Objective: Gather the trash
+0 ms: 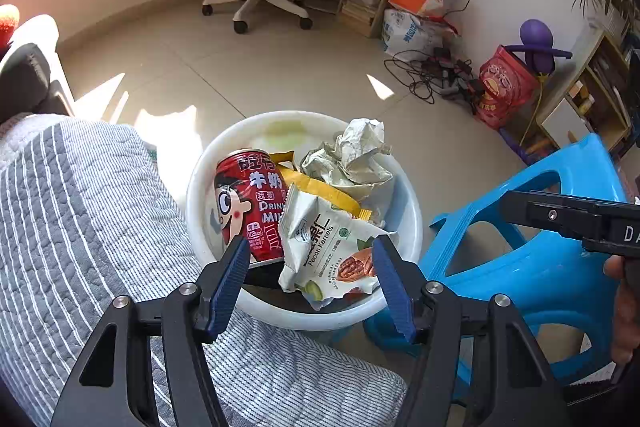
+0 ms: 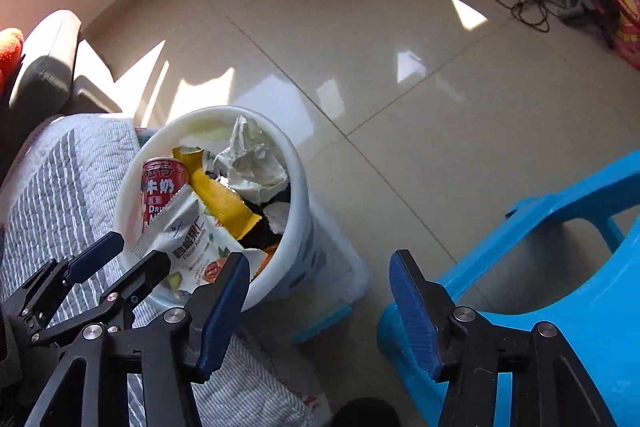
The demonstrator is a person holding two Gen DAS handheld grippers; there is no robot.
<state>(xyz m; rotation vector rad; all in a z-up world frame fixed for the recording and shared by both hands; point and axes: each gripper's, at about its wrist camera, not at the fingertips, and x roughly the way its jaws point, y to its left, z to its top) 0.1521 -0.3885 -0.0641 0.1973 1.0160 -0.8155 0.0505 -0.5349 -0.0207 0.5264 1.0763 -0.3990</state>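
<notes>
The left gripper (image 1: 308, 259) hangs just over the near rim of the white bin (image 1: 408, 227), and its blue fingers are wide apart with nothing between them. Inside the bin sit a red milk can (image 1: 248, 203), a white nut packet (image 1: 328, 247), a yellow wrapper (image 1: 324, 193) and a crumpled paper ball (image 1: 356, 159). The right gripper (image 2: 320, 291) is off to the side, above the floor between the bin and a blue stool (image 2: 580, 287), its fingers also wide apart and empty.

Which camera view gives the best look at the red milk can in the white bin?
The left wrist view. There the red milk can stands close and large in the white bin, its cartoon face and label readable. The right wrist view shows only its upper part, smaller, behind the pecan kernels packet.
</notes>
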